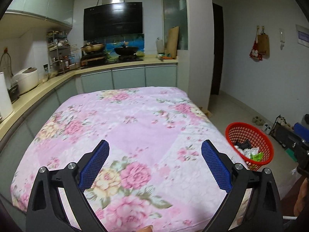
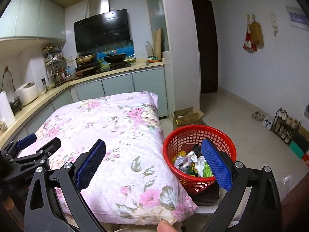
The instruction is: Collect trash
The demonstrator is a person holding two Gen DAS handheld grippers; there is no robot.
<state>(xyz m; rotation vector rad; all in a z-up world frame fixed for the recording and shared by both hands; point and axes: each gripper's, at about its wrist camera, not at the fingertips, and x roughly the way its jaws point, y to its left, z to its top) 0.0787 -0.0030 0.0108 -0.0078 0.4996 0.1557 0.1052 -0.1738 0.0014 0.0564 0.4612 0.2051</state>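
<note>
Floral quilt [image 2: 115, 135] bears no trash on its visible top. Red basket [image 2: 199, 154] stands on the floor off its right edge, trash [image 2: 191, 164] inside, nearer the right gripper [image 2: 153, 162]. Left gripper [image 1: 155, 160] hangs over the quilt. Both released, nothing between the pads.

A home kitchen is showing here: a range hood [image 1: 113, 20] is hanging over a wok [image 1: 126, 50], a rice cooker [image 1: 26, 79] is sitting on the counter [image 1: 92, 70], and shoes [image 2: 267, 122] are lining the wall.
</note>
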